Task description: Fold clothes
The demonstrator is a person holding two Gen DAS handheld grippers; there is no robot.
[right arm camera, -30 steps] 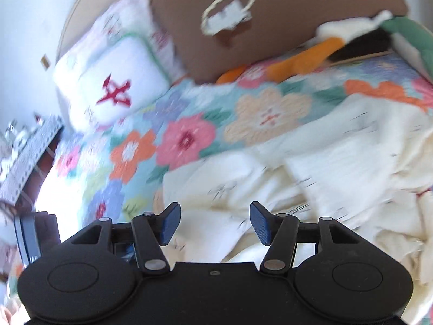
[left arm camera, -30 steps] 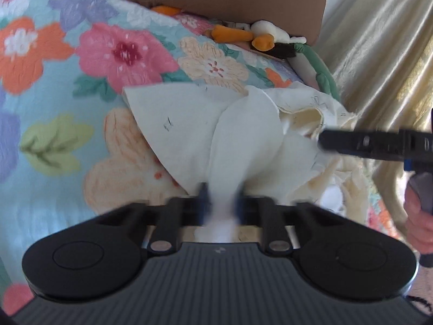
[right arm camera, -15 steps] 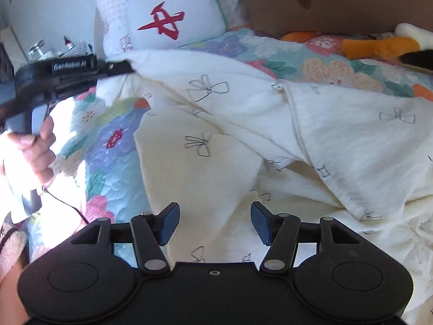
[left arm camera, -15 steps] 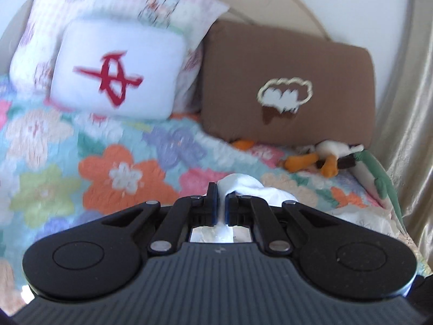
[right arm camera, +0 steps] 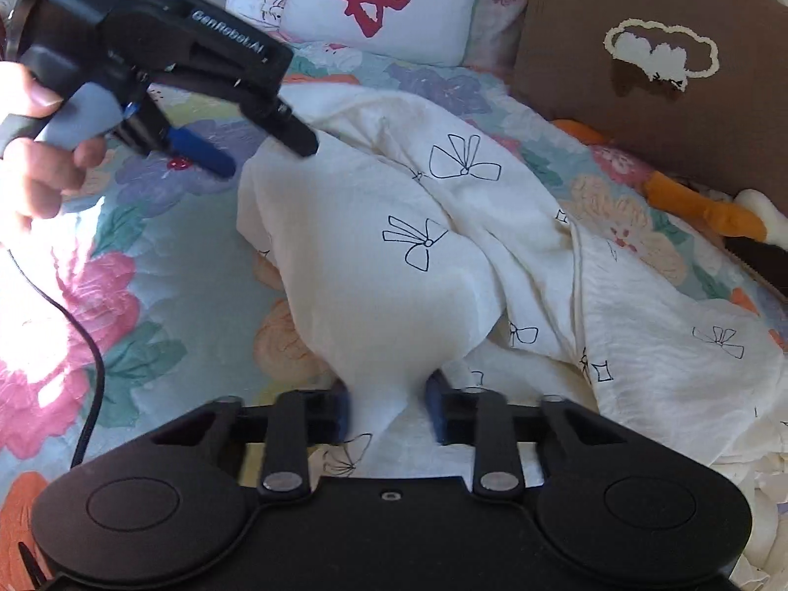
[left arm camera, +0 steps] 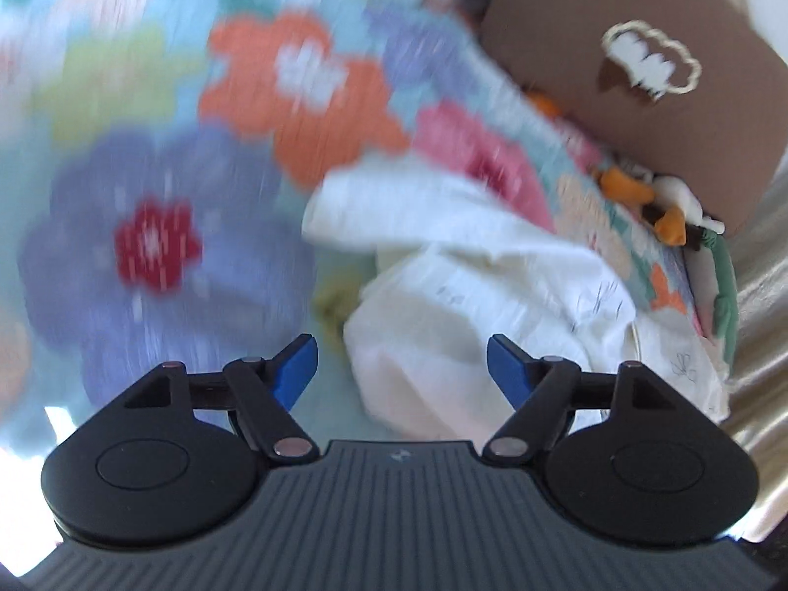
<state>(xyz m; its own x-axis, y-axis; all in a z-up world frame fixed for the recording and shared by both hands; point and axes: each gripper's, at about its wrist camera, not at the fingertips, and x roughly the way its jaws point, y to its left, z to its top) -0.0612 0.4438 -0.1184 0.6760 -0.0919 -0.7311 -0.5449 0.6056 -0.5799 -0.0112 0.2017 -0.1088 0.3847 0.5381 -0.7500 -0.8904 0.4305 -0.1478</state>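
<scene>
Only right view shows right gripper (right arm camera: 389,406) pinching garment (right arm camera: 394,226); left gripper (left arm camera: 401,369) gapes.

The left gripper (left arm camera: 401,369) hangs with its blue-padded fingers (left arm camera: 298,369) spread wide and nothing between them; in the right wrist view a hand (right arm camera: 37,147) grips its grey handle. The right gripper (right arm camera: 389,409) has its fingers drawn in on a fold of white cloth (right arm camera: 384,256).

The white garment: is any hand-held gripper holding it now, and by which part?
The right hand-held gripper pinches a bunched fold of the white garment near its closest edge. The left hand-held gripper is open, holding nothing.
</scene>
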